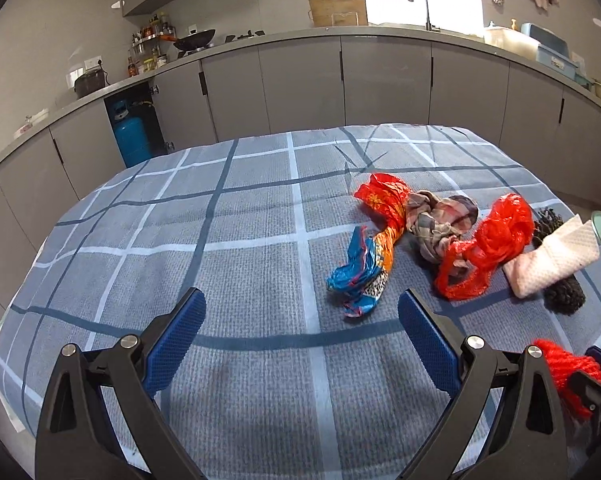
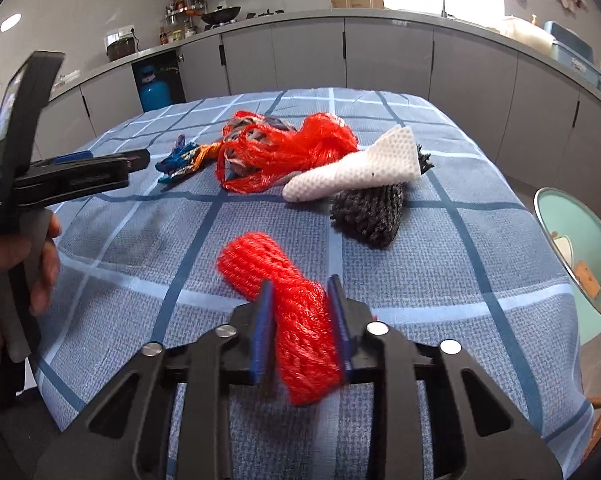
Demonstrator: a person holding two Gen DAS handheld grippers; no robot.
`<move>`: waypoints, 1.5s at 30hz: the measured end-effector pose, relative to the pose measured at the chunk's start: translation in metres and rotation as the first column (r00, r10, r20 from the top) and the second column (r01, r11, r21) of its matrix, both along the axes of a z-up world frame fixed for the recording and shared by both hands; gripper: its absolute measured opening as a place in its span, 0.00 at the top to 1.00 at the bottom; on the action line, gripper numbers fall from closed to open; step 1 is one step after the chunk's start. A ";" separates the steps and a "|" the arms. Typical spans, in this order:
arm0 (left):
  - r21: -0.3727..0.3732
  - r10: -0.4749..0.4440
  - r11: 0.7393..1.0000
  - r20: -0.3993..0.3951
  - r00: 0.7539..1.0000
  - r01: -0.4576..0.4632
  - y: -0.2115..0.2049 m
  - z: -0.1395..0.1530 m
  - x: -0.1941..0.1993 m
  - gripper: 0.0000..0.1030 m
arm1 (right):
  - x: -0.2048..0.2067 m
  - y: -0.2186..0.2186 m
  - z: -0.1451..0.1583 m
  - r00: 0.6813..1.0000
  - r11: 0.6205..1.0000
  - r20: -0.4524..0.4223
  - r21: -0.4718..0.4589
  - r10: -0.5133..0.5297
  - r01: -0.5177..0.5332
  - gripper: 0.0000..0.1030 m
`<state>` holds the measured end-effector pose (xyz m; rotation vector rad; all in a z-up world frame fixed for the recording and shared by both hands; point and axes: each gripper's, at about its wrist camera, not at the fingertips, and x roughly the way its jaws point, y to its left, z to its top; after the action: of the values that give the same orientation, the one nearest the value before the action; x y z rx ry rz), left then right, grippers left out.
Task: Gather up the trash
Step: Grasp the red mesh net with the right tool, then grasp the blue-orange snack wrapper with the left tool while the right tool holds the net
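My right gripper (image 2: 300, 284) is shut on a red foam net sleeve (image 2: 296, 320), which hangs just above the checked tablecloth (image 2: 440, 280). The same sleeve (image 1: 568, 372) shows at the lower right of the left wrist view. My left gripper (image 1: 302, 298) stands open over bare cloth with nothing between its fingers. Just beyond it lies a blue and orange wrapper (image 1: 364, 264). Further right are a crumpled checked rag (image 1: 440, 220), a red plastic bag (image 1: 492, 240), a white foam net (image 1: 552, 260) and a black foam net (image 1: 564, 296).
A teal bin (image 2: 580, 240) stands off the table's right edge with a few scraps inside. A hand (image 2: 16, 264) holds the left gripper (image 2: 136, 160) at the left. Grey kitchen cabinets (image 1: 300, 84) and a blue gas cylinder (image 1: 130, 136) lie behind the table.
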<state>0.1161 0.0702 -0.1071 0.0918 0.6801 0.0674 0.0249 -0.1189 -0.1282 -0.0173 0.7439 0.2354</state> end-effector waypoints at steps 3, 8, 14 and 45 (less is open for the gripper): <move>0.009 -0.014 1.000 0.005 1.000 0.014 -0.006 -0.001 0.011 0.08 | 0.000 -0.005 0.001 0.999 0.999 0.029 0.011 -0.038 0.038 0.80; 0.025 -0.057 0.998 -0.029 0.998 0.058 -0.020 -0.012 0.034 0.09 | 0.000 -0.003 -0.003 0.999 0.999 0.031 0.012 -0.039 0.039 0.80; -0.028 -0.102 0.995 -0.124 0.987 0.099 -0.021 -0.027 0.053 0.47 | -0.003 0.000 -0.003 0.999 1.000 0.038 0.004 -0.029 0.029 0.80; -0.062 -0.119 0.990 0.131 0.984 0.128 -0.028 0.079 -0.060 0.73 | -0.025 -0.025 0.049 0.976 0.990 0.195 0.121 -0.099 0.076 0.80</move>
<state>0.0562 0.0420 -0.0278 0.0618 0.5472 -0.0696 -0.0004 -0.1439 -0.0794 0.0978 0.5281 0.1880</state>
